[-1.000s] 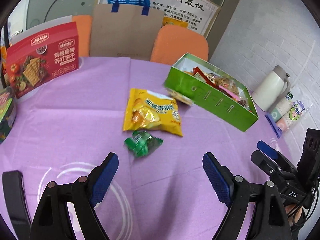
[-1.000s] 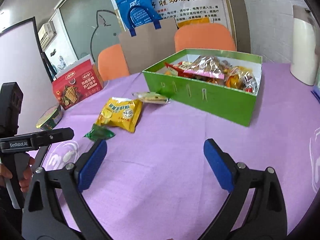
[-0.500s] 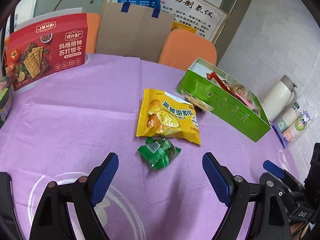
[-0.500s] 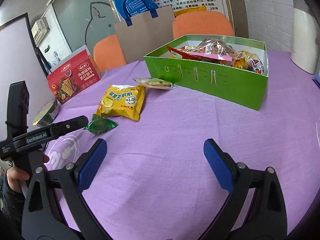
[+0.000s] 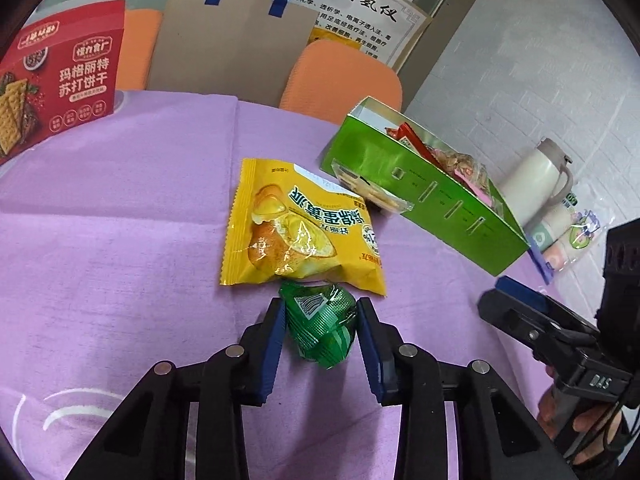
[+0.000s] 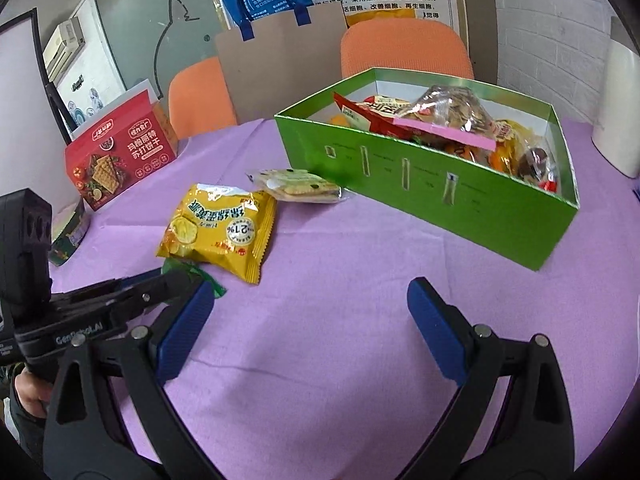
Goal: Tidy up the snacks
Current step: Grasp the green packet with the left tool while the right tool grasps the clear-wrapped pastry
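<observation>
- The little green candy packet (image 5: 320,326) sits on the purple desk (image 5: 120,240), well in from the edges, touching the near edge of the yellow cake bag (image 5: 298,232).
- Big change from a second ago: the left tool (image 5: 320,332) was spread wide and hanging back, and now it's narrowed right onto the packet, blue pads against both sides. Looks like the grab is basically made, so lifting is next I'd guess.
- Right tool (image 6: 308,330) is wide, holding nothing, over bare cloth.
- The clear cracker pack (image 6: 296,186) lies against the green box (image 6: 440,192).
- That box is toward the far right edge, already pretty full; the open purple stretch between looks clear for the carry.
</observation>
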Available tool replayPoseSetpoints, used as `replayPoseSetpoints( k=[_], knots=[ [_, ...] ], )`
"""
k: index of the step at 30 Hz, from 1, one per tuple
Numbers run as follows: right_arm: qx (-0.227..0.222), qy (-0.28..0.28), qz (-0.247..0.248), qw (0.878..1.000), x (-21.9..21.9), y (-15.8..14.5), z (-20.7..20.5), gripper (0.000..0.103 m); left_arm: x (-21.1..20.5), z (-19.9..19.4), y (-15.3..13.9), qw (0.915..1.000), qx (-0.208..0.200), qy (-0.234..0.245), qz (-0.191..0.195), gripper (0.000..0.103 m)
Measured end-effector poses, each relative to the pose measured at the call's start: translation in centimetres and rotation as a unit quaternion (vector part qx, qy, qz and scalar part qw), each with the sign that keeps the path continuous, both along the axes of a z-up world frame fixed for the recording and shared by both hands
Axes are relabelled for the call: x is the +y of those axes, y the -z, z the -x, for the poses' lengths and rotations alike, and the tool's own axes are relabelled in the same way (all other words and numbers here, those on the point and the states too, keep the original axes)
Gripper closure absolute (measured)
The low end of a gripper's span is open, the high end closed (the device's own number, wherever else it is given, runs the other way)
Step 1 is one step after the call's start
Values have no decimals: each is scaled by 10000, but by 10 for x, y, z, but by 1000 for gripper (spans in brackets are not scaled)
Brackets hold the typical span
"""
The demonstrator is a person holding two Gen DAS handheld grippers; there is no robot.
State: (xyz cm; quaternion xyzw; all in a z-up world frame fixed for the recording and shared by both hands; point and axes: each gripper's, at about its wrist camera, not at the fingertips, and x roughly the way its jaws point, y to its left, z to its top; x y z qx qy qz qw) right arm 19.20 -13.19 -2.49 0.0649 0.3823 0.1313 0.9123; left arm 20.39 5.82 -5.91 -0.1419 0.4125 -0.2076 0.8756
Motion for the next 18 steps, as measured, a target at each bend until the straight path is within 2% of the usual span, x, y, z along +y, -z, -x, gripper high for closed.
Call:
replayPoseSetpoints(
  k=[4, 6, 8, 10, 11, 13, 18],
  knots=[
    [-119, -76, 292, 9995, 17, -4, -26, 7, 3, 2, 0, 9999, -26, -39, 116, 67],
    [-164, -152, 491, 9985, 27, -3, -39, 13, 2, 2, 1, 9999, 24, -19, 143, 67],
    [-190, -246, 864, 9958, 38, 1, -51, 16, 4, 2, 3, 9998, 67, -24, 198, 67],
    [-203, -310, 1486, 9882, 50, 9, -61, 28, 5, 1, 4, 9996, 92, -40, 250, 67],
    [-208, -346, 1756, 9836, 56, 14, -65, 31, 7, 1, 5, 9996, 105, -37, 271, 67],
    [-246, -454, 1927, 9799, 62, 20, -71, 37, 7, 0, 5, 9995, 115, -39, 300, 67],
    [-523, -519, 2234, 9719, 72, 22, -80, 38, 7, 0, 5, 9995, 120, 8, 294, 67]
  ],
)
